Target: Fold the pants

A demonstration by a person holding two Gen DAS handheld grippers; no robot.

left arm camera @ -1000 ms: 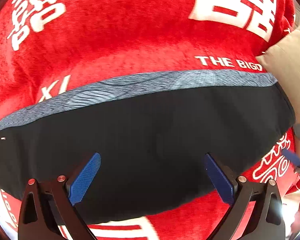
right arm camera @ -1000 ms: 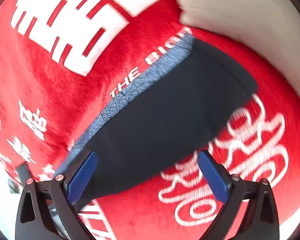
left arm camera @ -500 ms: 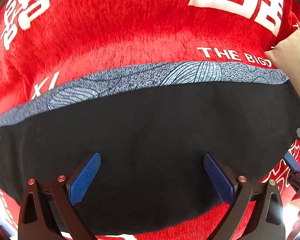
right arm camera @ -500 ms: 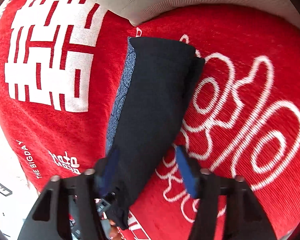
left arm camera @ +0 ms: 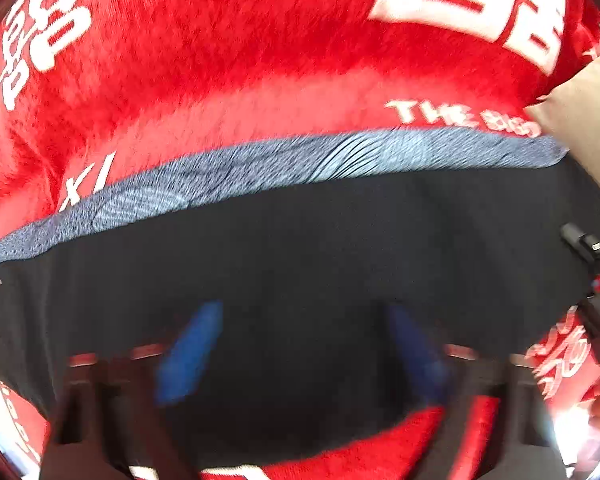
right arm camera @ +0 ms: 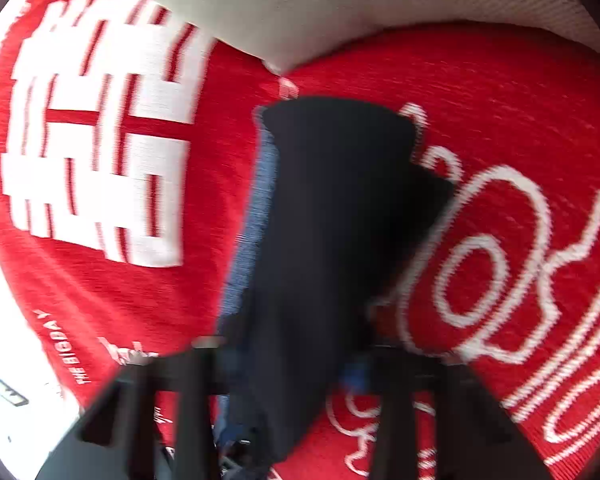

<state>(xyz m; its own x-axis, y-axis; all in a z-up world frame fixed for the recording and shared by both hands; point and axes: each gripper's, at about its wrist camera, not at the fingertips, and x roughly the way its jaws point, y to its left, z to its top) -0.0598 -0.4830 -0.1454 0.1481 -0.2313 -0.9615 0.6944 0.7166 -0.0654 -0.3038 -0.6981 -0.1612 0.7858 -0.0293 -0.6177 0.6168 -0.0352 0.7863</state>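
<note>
Currently the pants [left arm camera: 300,280], black with a grey patterned waistband [left arm camera: 300,160], lie flat on the red blanket [left arm camera: 220,60], beside a beige cushion [right arm camera: 340,4]. Their long axis runs across the left wrist view and straight away from the right gripper [right arm camera: 292,360].

The right gripper has just been closing; its jaws now pinch the near end of the pants. The left gripper [left arm camera: 304,348] has also been closing, jaws part open above the dark cloth; whether the pads touch it cannot be told through the blur.

Judgement: the right hand, already holding one end, is placed to carry it along that axis.
</note>
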